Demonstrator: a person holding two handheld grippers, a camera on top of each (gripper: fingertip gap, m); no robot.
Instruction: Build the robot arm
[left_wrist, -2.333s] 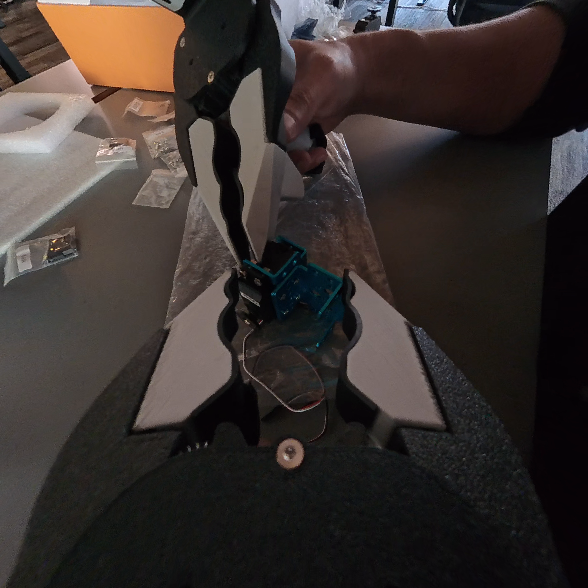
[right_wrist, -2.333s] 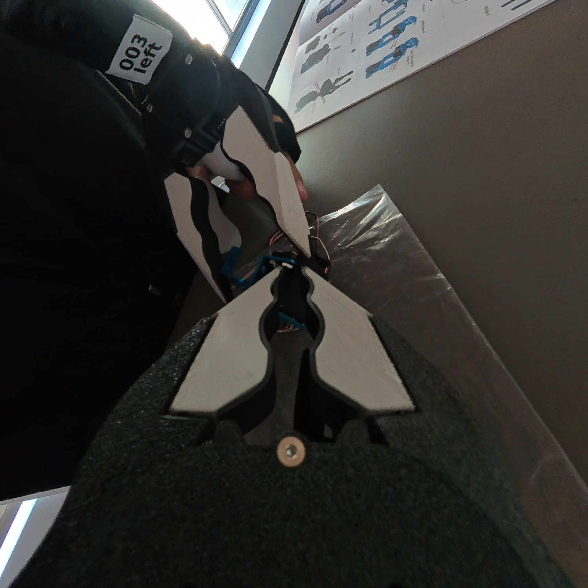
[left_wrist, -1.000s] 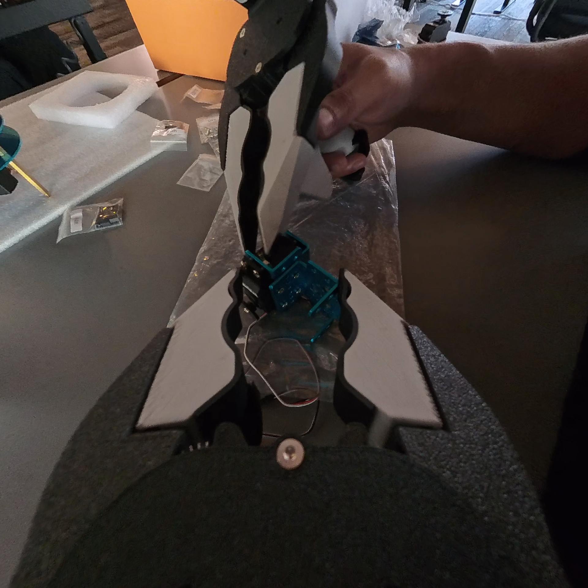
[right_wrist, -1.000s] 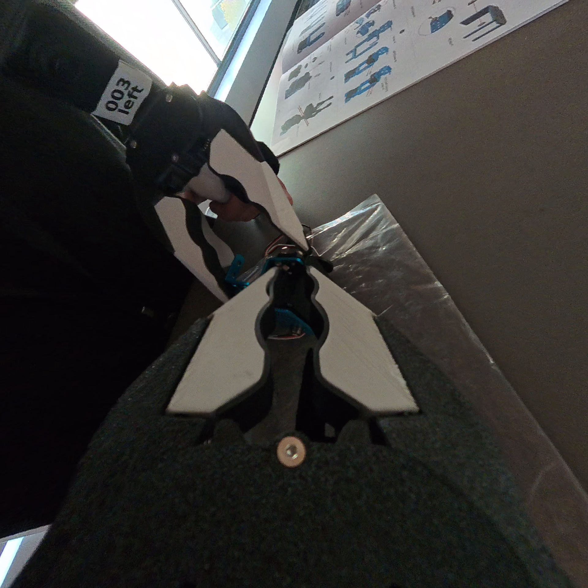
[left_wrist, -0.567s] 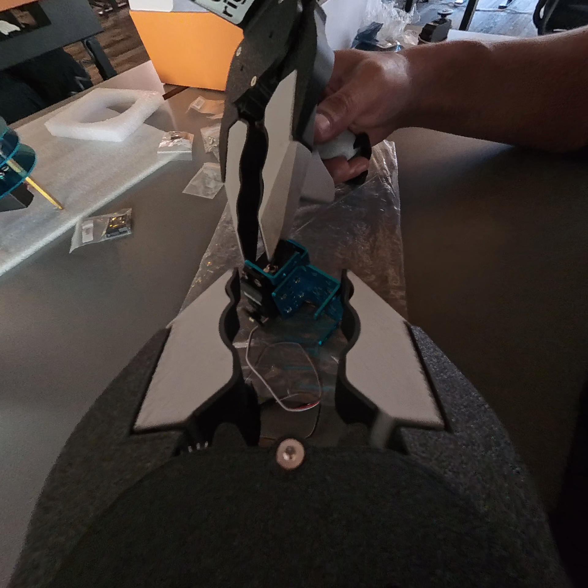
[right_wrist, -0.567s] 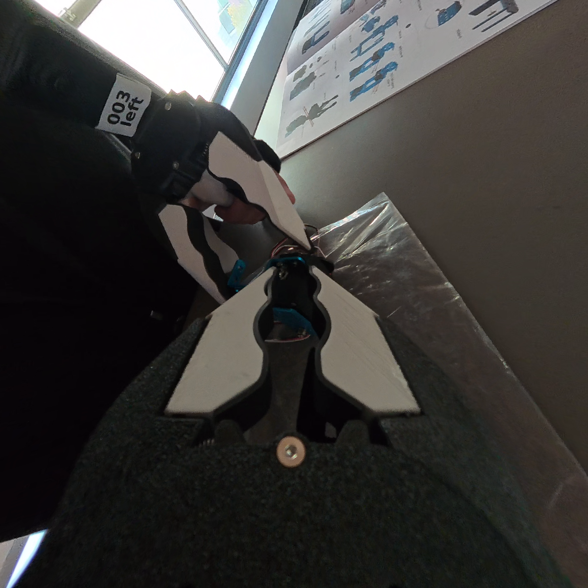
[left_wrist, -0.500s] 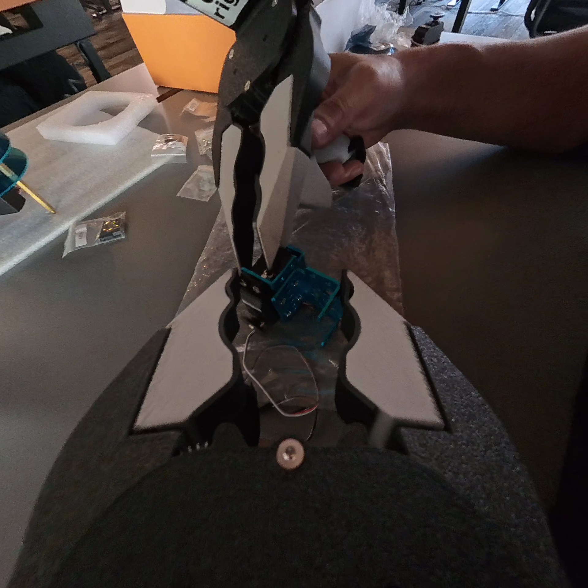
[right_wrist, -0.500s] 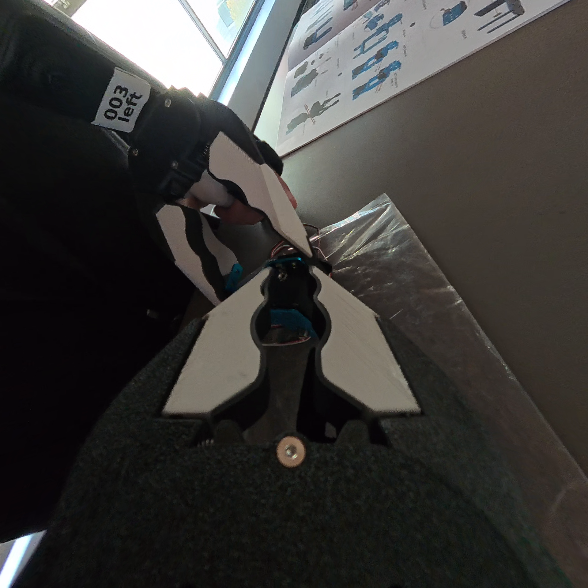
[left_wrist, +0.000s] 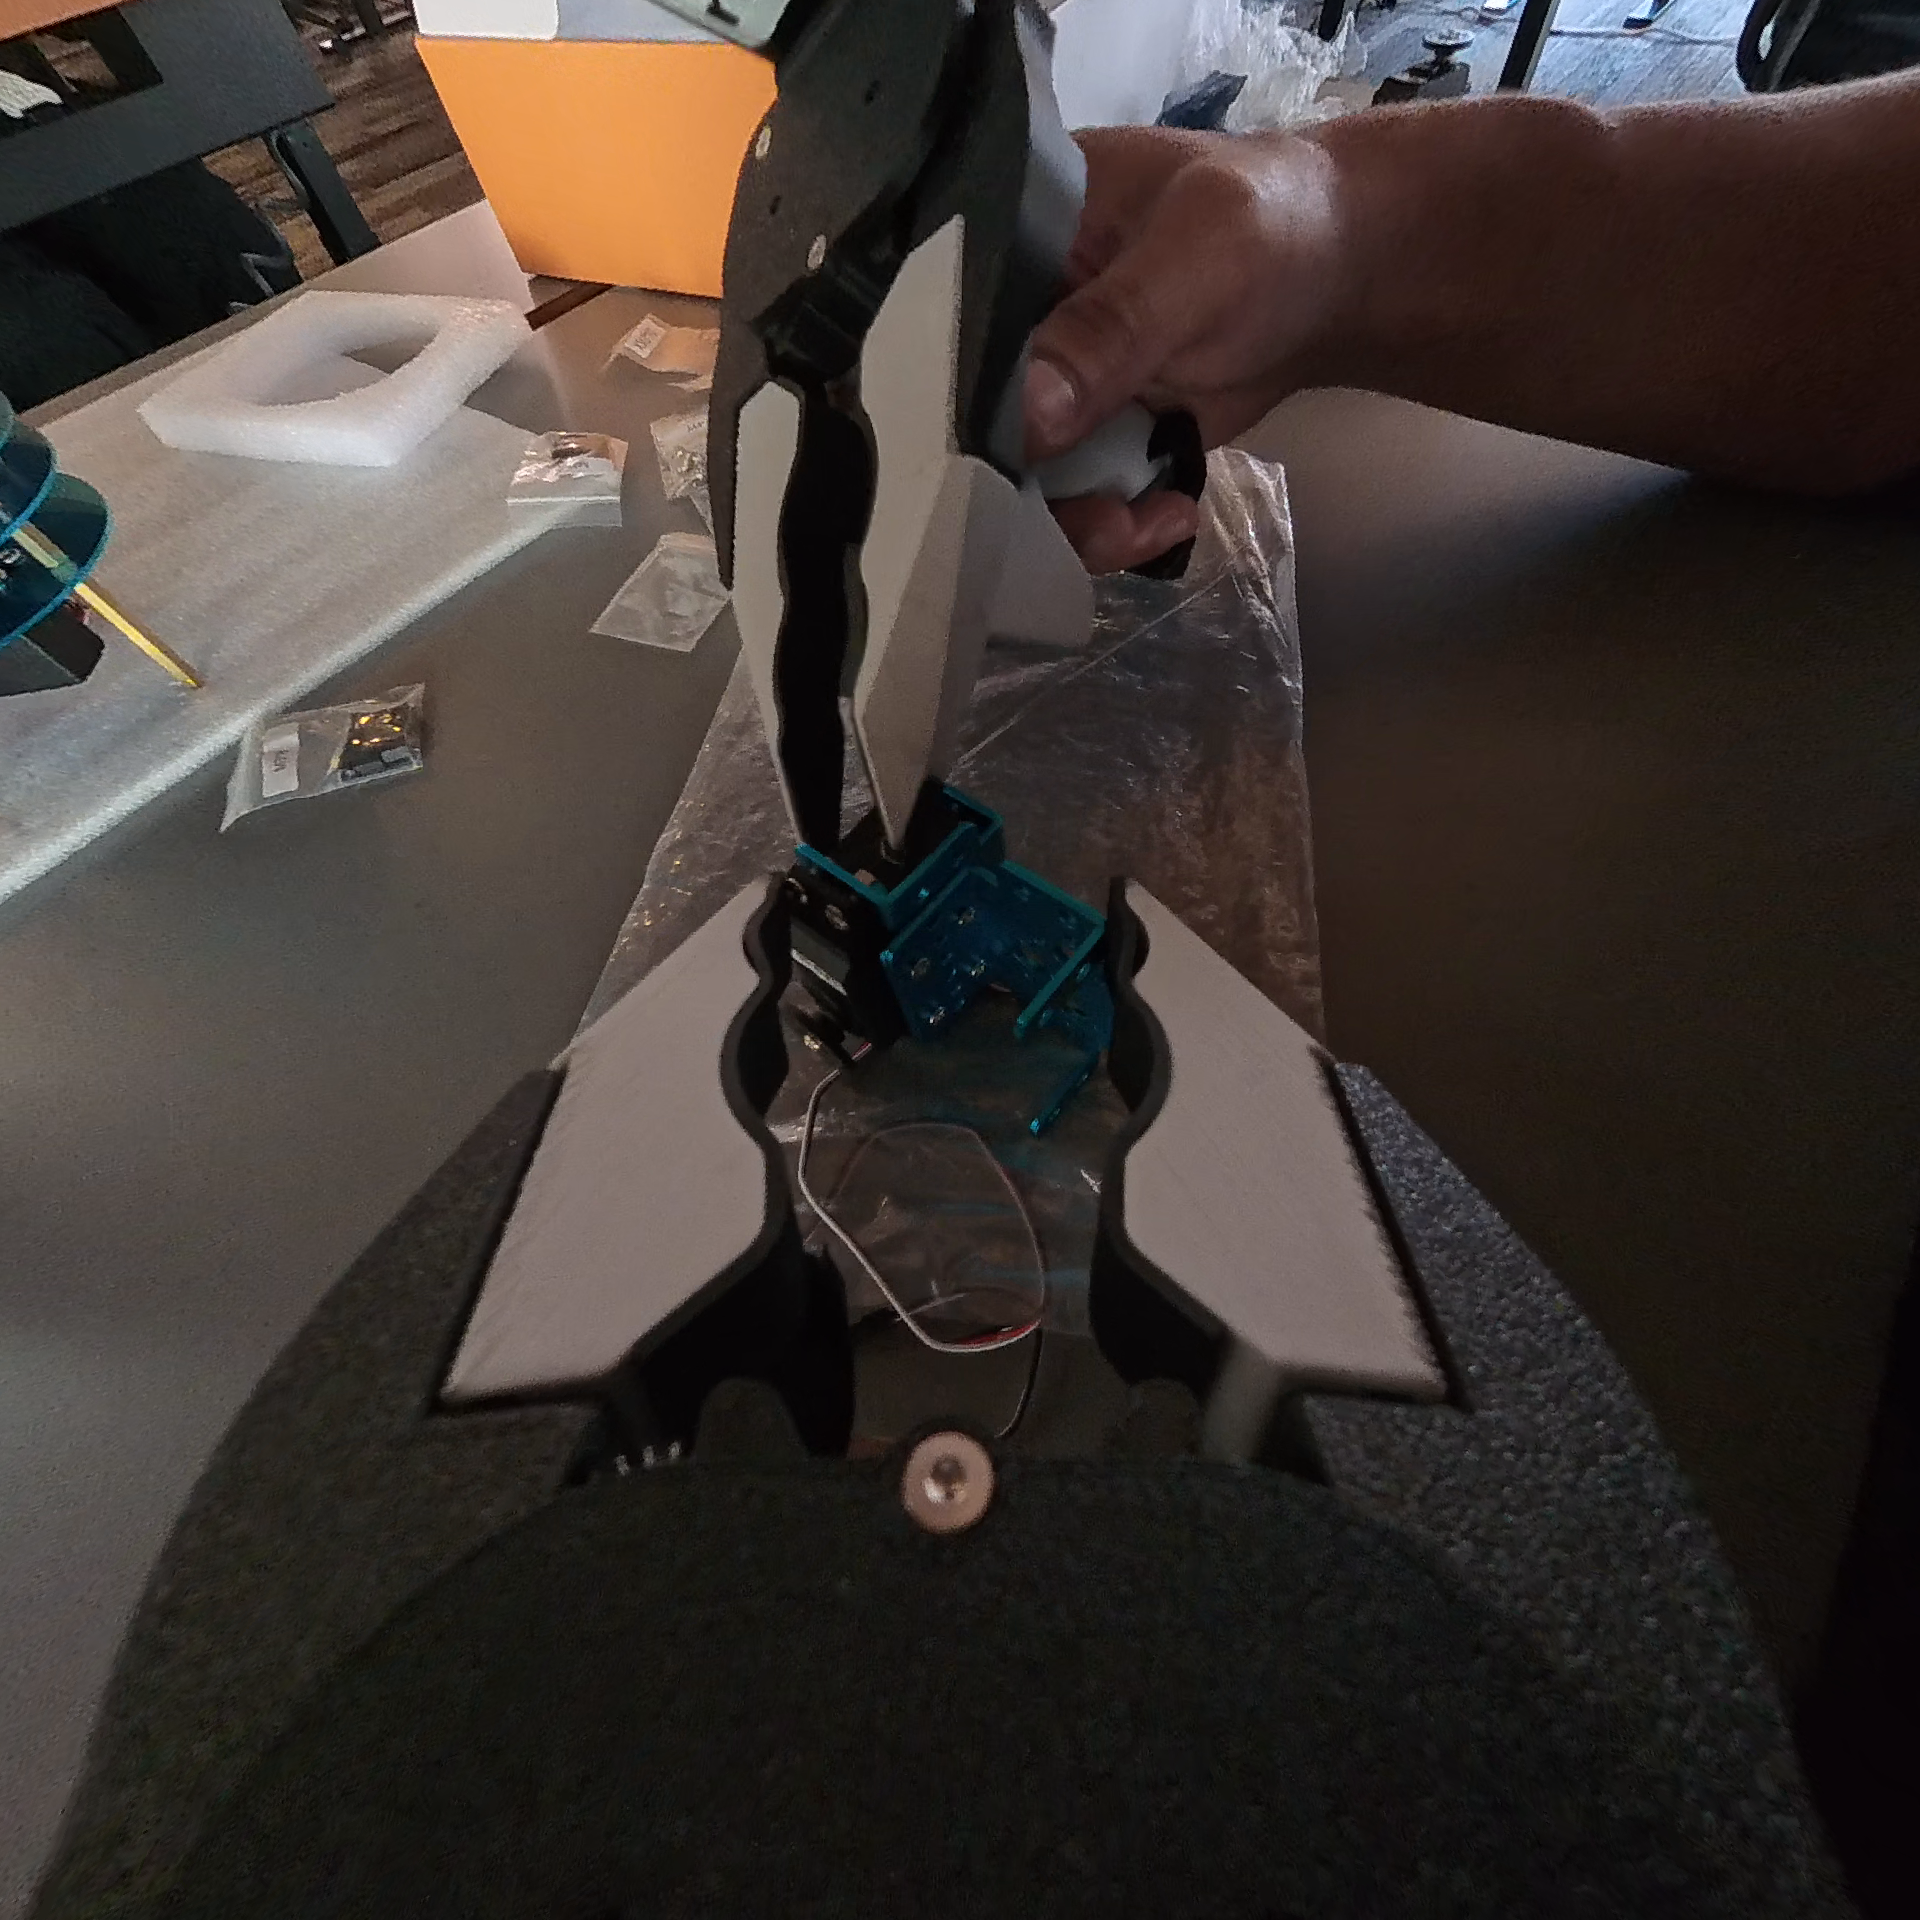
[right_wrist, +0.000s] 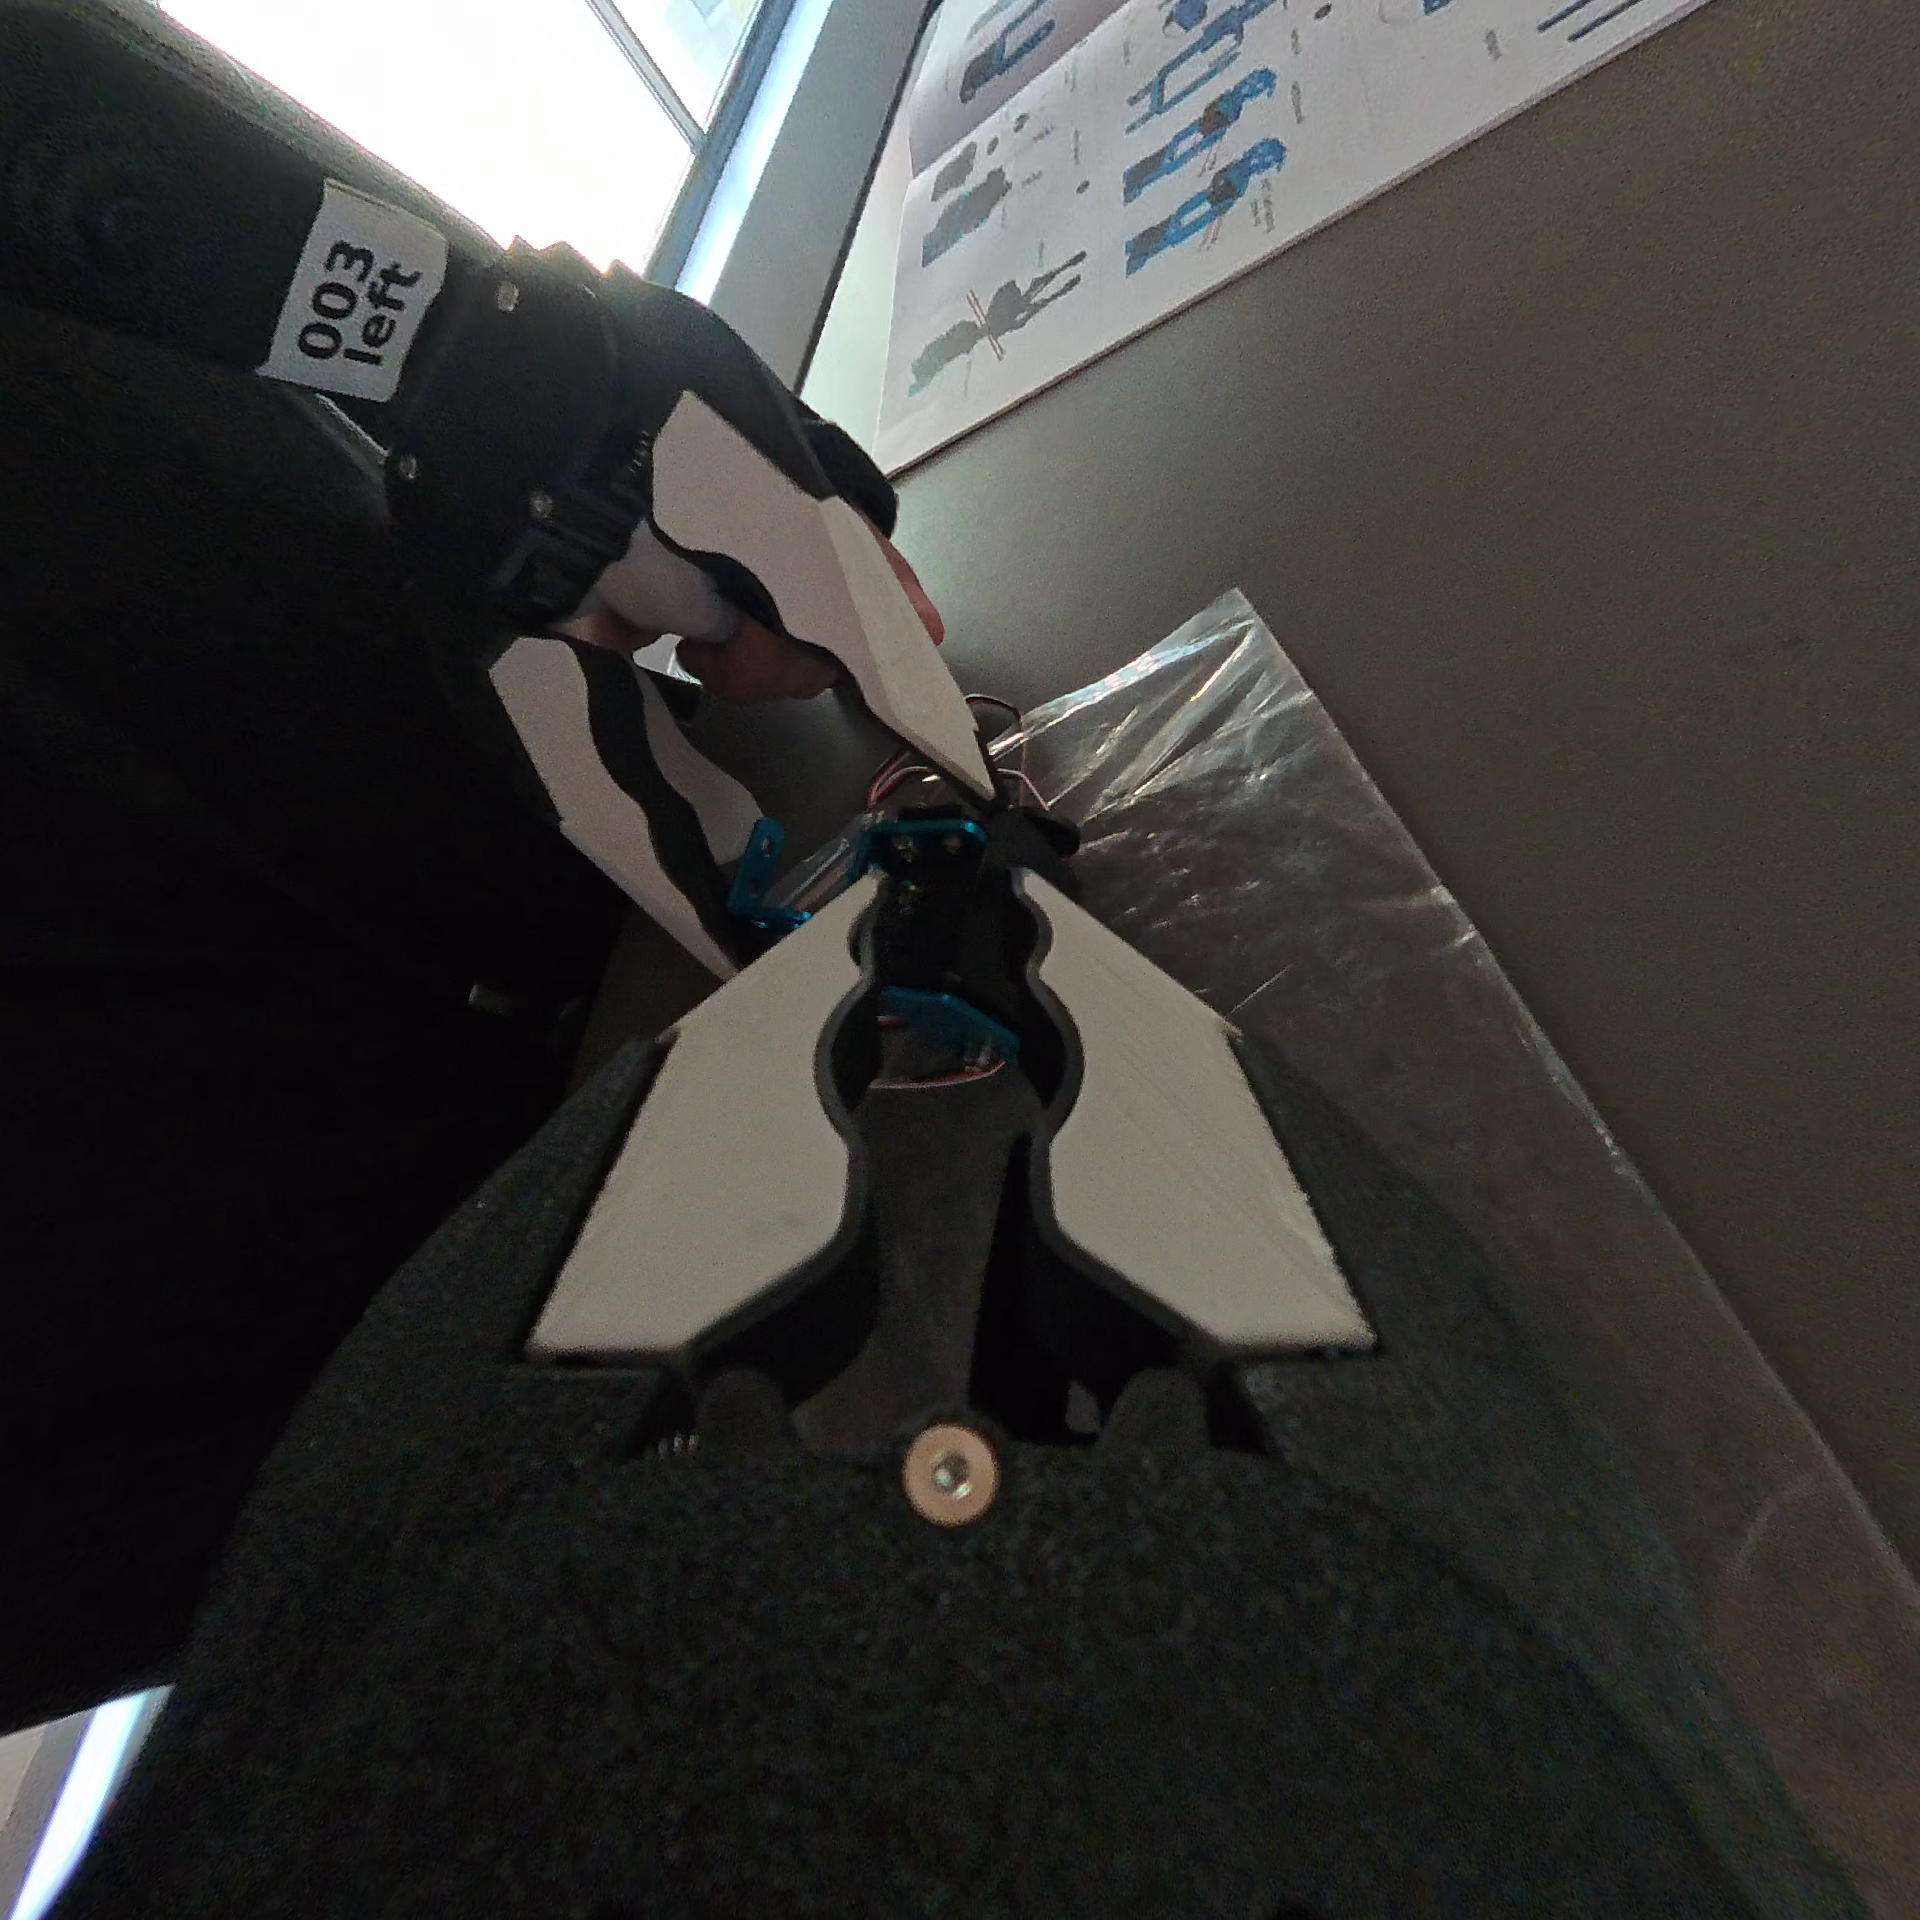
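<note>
Right tool (left_wrist: 847, 821) comes down from the far side; its tips hide the top of the servo-and-bracket assembly (left_wrist: 935, 935), and its upper body is cut off by the frame; jaws narrow, closed on the black servo at the assembly's far-left end. Left tool (left_wrist: 940, 935) jaws wide, one either side of the assembly; contact with the left finger hard to tell. Right wrist view: a dark sleeve fills the left half, assembly (right_wrist: 940, 862) mostly hidden between the fingers. Counts: two tools, one teal assembly, one thin wire loop (left_wrist: 935, 1236) near side, one clear plastic sheet (left_wrist: 1174, 727) under it, one white foam frame (left_wrist: 332, 374) far left, several small parts bags (left_wrist: 332, 748) on the grey surface (left_wrist: 312, 1039); exact bag count unclear; one orange box (left_wrist: 603, 145) beyond.
</note>
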